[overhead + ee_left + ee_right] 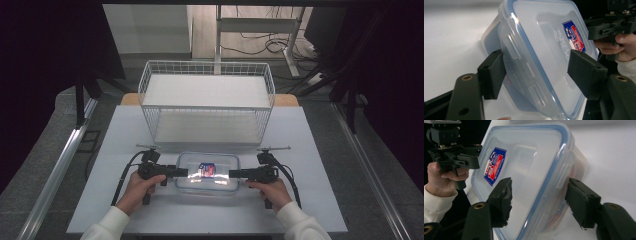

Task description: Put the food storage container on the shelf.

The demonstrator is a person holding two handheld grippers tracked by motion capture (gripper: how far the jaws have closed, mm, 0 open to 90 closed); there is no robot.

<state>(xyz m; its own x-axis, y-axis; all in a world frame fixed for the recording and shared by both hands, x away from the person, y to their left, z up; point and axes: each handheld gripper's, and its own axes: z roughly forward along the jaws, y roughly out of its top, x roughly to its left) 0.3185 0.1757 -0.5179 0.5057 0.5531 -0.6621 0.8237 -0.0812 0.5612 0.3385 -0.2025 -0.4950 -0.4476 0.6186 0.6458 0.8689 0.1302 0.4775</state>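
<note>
Clear plastic container (207,172) with blue-sealed lid and a blue-red label sits flat on the white table (125,135), long axis left-right, just in front of the wire basket (207,100). Contents can't be made out. Left gripper (183,172) and right gripper (233,174) straddle its short ends, jaws part-closed around the lid edge, pads not pressing yet
</note>
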